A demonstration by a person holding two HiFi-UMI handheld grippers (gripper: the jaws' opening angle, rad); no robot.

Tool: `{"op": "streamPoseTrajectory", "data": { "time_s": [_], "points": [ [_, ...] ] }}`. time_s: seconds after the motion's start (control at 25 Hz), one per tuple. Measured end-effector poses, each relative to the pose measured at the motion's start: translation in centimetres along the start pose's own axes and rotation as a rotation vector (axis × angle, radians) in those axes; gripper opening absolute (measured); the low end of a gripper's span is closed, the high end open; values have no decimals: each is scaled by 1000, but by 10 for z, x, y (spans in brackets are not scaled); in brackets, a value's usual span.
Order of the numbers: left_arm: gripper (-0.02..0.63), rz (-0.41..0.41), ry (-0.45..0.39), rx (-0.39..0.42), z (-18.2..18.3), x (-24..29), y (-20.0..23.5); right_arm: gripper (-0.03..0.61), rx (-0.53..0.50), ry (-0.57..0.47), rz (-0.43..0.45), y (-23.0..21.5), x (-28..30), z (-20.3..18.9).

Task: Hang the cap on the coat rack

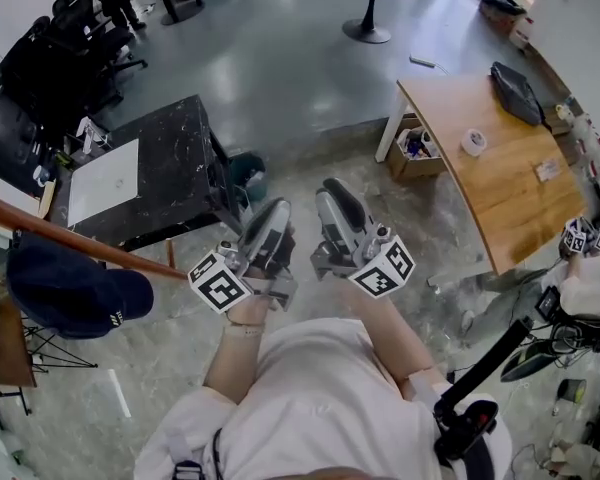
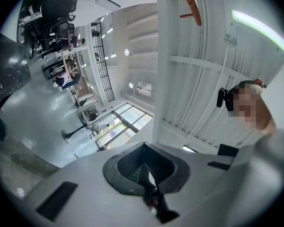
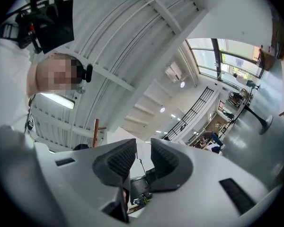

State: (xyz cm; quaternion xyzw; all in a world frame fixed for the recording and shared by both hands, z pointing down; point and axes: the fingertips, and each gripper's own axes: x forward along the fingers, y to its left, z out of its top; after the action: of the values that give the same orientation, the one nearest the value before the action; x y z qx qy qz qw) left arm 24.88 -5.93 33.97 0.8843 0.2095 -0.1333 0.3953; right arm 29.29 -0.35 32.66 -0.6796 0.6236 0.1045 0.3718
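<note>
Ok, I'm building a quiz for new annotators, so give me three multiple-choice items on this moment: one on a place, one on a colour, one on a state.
1. Where is the dark navy fabric cap?
A. on a chair seat
B. on the reddish wooden rack arm
C. on the floor

2. What colour is the flat sheet on the black marbled table?
A. white
B. yellow
C. red

3. How does the right claw stand?
A. shut on the cap
B. jaws slightly apart, empty
C. shut on a tape roll

Answers:
1. B: the cap hangs at the arm, far left in the head view.
2. A: the sheet is plain white.
3. B: the right gripper view shows a gap between the pads with nothing in it.
</note>
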Motion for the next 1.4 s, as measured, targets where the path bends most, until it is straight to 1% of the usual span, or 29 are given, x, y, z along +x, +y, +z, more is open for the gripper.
{"op": "streamPoseTrajectory", "data": {
  "time_s": [0.12,0.28,0.48,0.64,0.8,1.0,1.12,1.4],
  "points": [
    [8,-20,14,-11,-11,21,-4,110,-21,-11,-26,-14,-10,20],
    [8,-42,41,-26,-15,23,-4,107,-47,-32,-57,-18,-17,27],
    [8,-61,71,-26,-23,32,-4,104,-61,-56,-91,-31,-28,38],
    [8,-66,88,-30,-27,32,-2,100,-52,-59,-112,-38,-32,36],
    [8,-64,87,-27,-27,32,-1,98,-41,-55,-112,-40,-31,34],
    [9,-124,44,-46,-20,28,-10,98,-36,-44,-105,-39,-31,32],
    [9,-137,52,-24,-20,26,-16,98,-38,-41,-105,-37,-33,30],
    [9,-129,75,8,-28,22,-22,98,-38,-27,-101,-32,-35,26]
  ]
}}
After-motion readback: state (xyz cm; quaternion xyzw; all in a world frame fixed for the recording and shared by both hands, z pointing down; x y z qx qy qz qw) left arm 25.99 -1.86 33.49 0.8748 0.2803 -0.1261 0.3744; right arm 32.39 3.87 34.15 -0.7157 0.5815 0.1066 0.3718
